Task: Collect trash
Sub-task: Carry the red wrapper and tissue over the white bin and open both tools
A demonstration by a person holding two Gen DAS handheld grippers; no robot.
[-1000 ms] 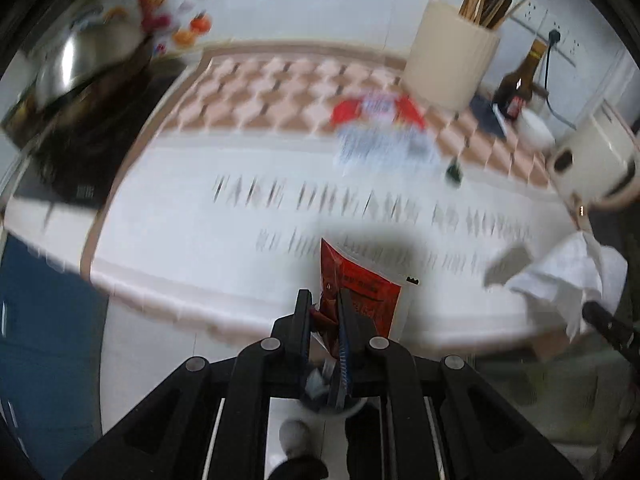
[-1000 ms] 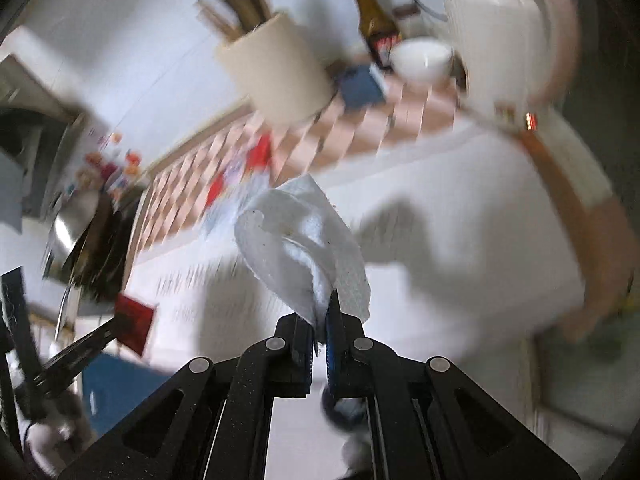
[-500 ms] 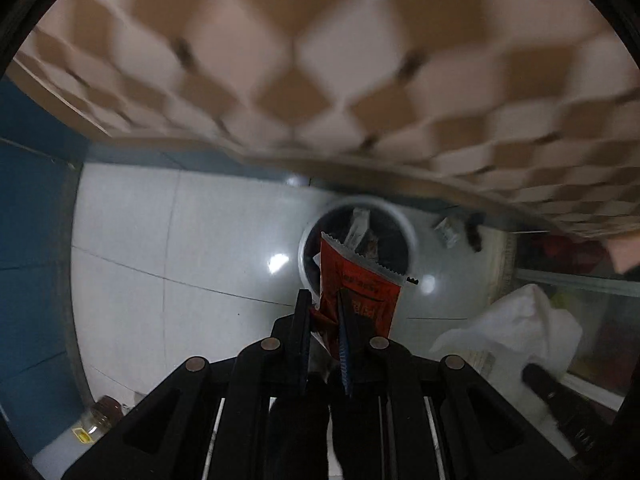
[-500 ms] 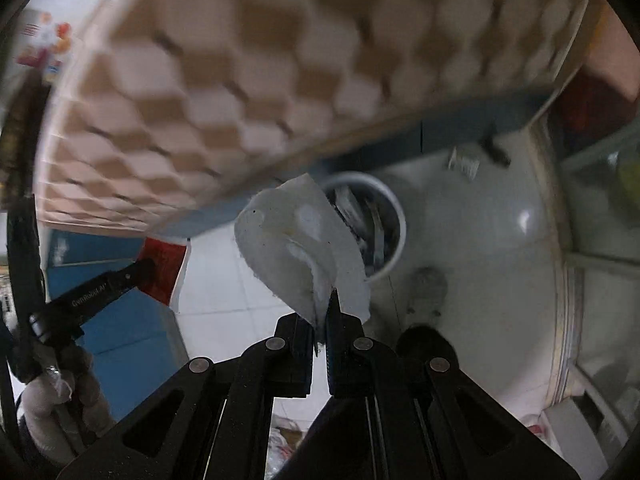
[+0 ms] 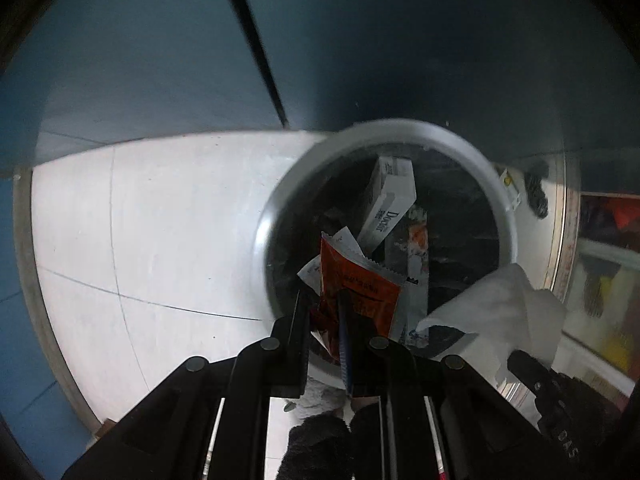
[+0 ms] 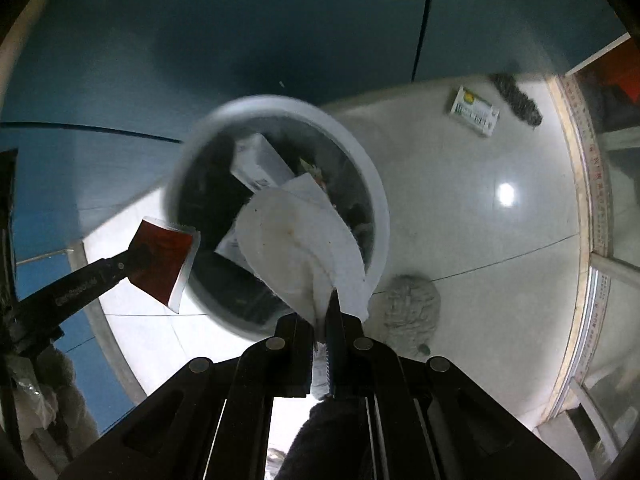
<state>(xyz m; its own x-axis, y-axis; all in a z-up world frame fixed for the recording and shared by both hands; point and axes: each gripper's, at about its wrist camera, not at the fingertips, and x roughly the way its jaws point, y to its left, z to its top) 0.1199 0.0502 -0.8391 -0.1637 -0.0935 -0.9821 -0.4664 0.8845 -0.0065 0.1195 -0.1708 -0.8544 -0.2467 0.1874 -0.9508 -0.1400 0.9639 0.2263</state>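
White floor tiles (image 5: 160, 240) meet blue cabinet fronts (image 5: 160, 60) below me. At nine o'clock of the right wrist view, my left tongs (image 5: 324, 304) clench a red wrapper (image 5: 356, 292) above the white trash bin (image 6: 376, 184). My right tongs (image 6: 322, 312) pinch a white tissue (image 6: 296, 240) over its mouth; a small carton (image 6: 474, 111) lies at two o'clock.

- Ahead of the left tool (image 5: 324, 316), the bin (image 5: 280, 200) stands open-topped, with nothing over its mouth except the red packet (image 5: 356, 296) the tool grips.
- Inside the bin, a white box (image 5: 390, 200) and wrappers stand on end, filling the middle.
- Beyond the bin, a blue cabinet front (image 5: 360, 40) blocks the way forward.
- Left of the left tool, bare floor (image 5: 140, 240) lies open.
- Just to its right, the right tool (image 6: 322, 320) and its tissue (image 6: 300, 248) crowd the bin's near rim.
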